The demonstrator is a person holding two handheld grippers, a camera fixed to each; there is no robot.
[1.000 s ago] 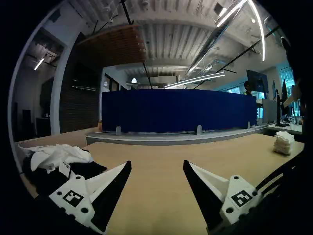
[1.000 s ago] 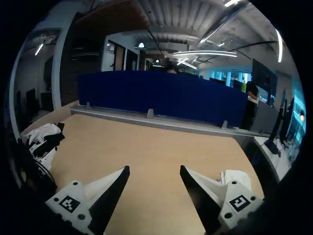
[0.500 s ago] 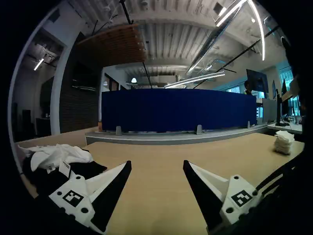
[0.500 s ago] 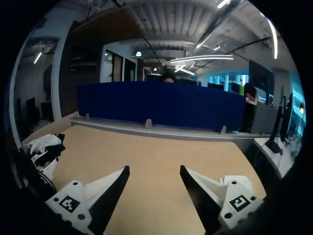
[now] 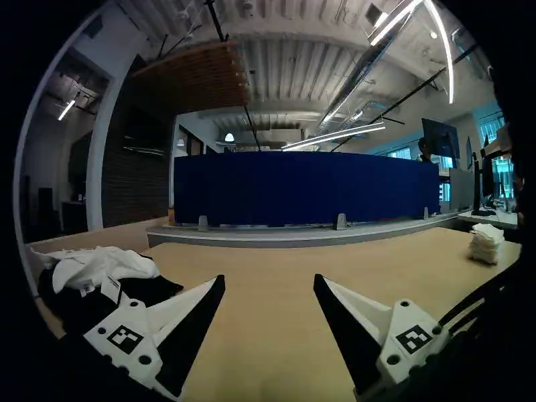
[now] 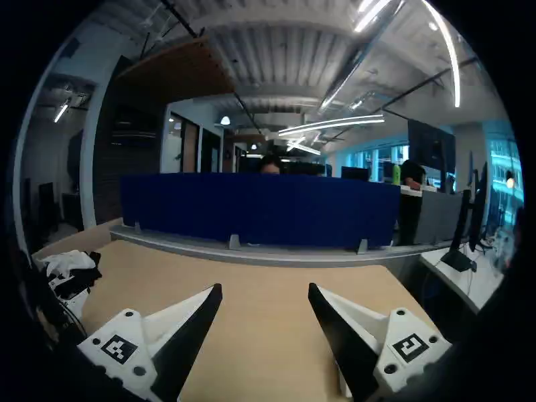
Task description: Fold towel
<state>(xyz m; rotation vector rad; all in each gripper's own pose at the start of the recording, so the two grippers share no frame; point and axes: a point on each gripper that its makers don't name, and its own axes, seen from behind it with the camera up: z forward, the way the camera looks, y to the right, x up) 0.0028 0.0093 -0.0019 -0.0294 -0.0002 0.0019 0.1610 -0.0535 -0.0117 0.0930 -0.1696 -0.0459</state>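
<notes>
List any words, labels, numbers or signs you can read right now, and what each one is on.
No text is readable.
On the left tongs: coded squares, a black-and-white pattern, no letters.
On the right tongs: the same coded squares, no letters.
On the cloth pile: a white tag, too small to read.

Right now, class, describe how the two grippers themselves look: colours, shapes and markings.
Both grippers look alike. The left gripper and the right gripper each have two pointed, wedge-shaped fingers, white outside with black inner faces. Each finger carries a square black-and-white marker ringed by small round holes.
</notes>
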